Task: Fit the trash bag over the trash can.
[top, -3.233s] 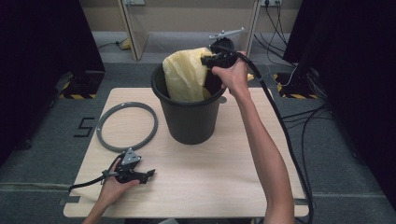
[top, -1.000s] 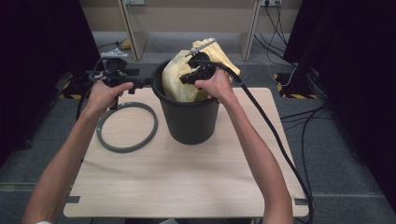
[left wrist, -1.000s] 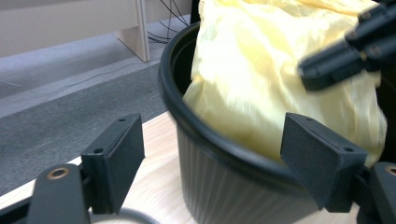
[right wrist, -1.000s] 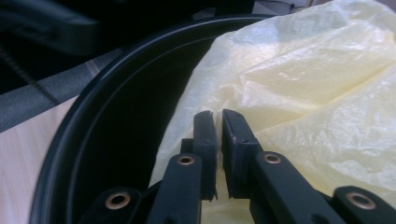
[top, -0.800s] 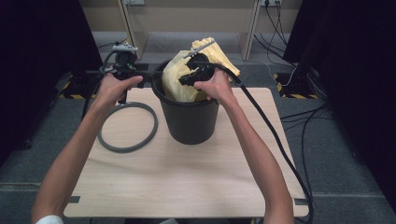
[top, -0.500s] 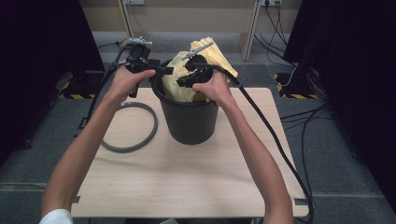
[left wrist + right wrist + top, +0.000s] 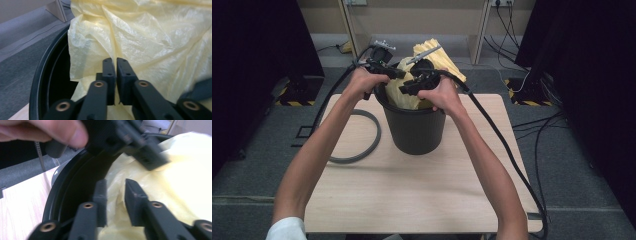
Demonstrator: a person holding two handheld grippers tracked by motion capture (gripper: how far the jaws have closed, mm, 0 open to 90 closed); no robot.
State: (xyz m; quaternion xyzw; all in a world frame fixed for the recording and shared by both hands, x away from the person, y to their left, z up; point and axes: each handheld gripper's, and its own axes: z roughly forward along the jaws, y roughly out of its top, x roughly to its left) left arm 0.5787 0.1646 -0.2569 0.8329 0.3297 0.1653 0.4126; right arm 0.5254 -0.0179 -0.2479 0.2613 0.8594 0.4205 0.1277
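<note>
A black bucket (image 7: 414,131) stands mid-table with a crumpled yellow plastic bag (image 7: 398,94) rising out of it. My left gripper (image 7: 399,74) reaches in from the left over the rim. Its jaws have just been closing and now pinch a fold of the bag (image 7: 155,37) between the tips (image 7: 116,60). My right gripper (image 7: 405,90) comes from the right, close to the left one. Its jaws (image 7: 116,183) have just been opening and stand apart, with loose bag film (image 7: 190,170) between them, just inside the bucket rim (image 7: 65,185).
A grey ring (image 7: 362,150) lies flat on the wooden table (image 7: 412,200), left of the bucket. Cables trail from both grippers off the table's sides. Dark curtains stand at both sides, and more cables lie on the floor at the right.
My left hand has travelled right from above the grey ring to the bucket's rim and the bag. The right hand has stayed at the bag.
</note>
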